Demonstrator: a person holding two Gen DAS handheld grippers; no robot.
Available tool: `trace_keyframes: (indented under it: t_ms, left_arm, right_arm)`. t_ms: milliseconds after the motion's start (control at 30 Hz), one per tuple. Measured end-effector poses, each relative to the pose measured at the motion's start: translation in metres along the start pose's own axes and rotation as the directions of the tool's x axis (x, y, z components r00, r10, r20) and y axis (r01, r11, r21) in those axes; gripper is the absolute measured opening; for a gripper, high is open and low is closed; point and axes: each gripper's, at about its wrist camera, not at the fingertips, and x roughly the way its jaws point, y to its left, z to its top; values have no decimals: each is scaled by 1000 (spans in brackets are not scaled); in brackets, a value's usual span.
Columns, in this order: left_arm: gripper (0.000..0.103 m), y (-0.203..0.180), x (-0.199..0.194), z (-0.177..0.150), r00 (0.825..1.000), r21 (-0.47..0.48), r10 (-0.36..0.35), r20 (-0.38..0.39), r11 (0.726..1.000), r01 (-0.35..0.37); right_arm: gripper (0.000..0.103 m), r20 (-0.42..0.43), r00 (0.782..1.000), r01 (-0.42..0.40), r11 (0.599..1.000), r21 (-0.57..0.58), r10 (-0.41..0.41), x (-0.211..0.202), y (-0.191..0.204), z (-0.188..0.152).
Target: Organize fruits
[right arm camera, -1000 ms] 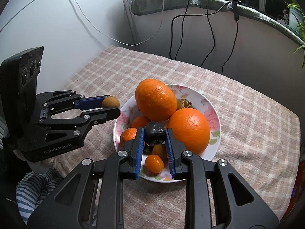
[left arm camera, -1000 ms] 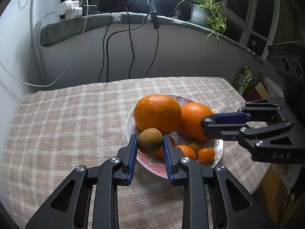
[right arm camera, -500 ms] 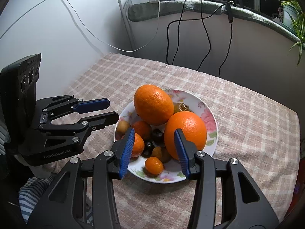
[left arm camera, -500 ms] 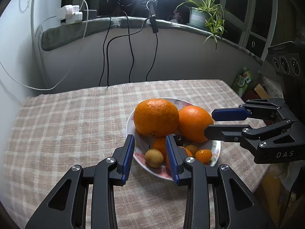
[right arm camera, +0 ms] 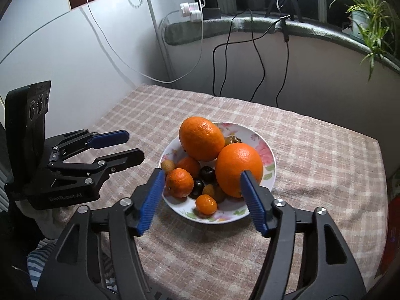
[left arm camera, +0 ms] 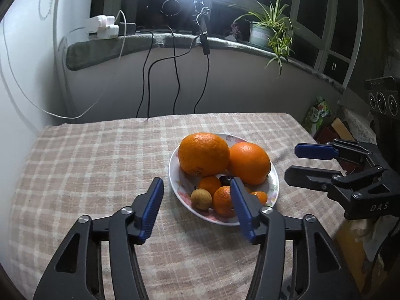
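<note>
Orange-heaped floral plate (right arm camera: 262,147); both grippers (left arm camera: 197,187) (right arm camera: 203,179) agape, empty

Two near, downward-angled wrist views, both on the plate (left arm camera: 273,187) (right arm camera: 250,215).

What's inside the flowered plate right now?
The flowered plate holds two big oranges, mandarins, a tan longan, dark round fruits and a brownish fruit behind. Anything beneath the oranges is hidden.

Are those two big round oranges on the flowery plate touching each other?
Touching. In the left wrist view the rear big orange presses against the front big orange with no gap; the right wrist view agrees.
</note>
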Motion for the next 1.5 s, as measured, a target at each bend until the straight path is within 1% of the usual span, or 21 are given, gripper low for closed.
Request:
trace_keyframes:
  t_ms: [67,167,267,333,533,667,733,1200,1500]
  left_arm:
    - [56,-1,-4,-1,1000,2,2,7,1000,-2]
    - [62,-3,-9,-2,1000,1,2,16,1000,-2]
    - [63,-5,-13,-3,1000,-1,11,24,1000,-11]
    - [66,-6,-16,-4,999,-5,17,28,1000,-17]
    - [72,-9,-22,-5,999,-6,42,31,999,-42]
    - [73,-12,-25,-5,998,-3,58,33,998,-58]
    - [76,-12,-26,-6,997,-4,66,37,998,-66]
    - [77,-12,-27,-7,995,-3,93,39,996,-93]
    - [77,-10,-25,-6,994,-5,99,39,995,-99]
  right_arm:
    - [73,17,1000,11,1000,4,-11,-5,1,-2]
    - [75,36,999,26,1000,10,-26,-12,1,-6]
    - [79,51,998,35,999,18,-36,-17,1,-9]
    - [82,63,997,42,999,28,-44,-21,0,-11]
    - [84,80,994,69,997,44,-72,-28,-2,-17]
    - [84,82,993,80,995,51,-84,-31,-2,-19]
    - [84,83,992,89,995,50,-93,-32,-2,-19]
    - [84,85,991,93,994,65,-98,-33,-4,-22]
    - [84,80,992,93,992,88,-100,-30,-13,-23]
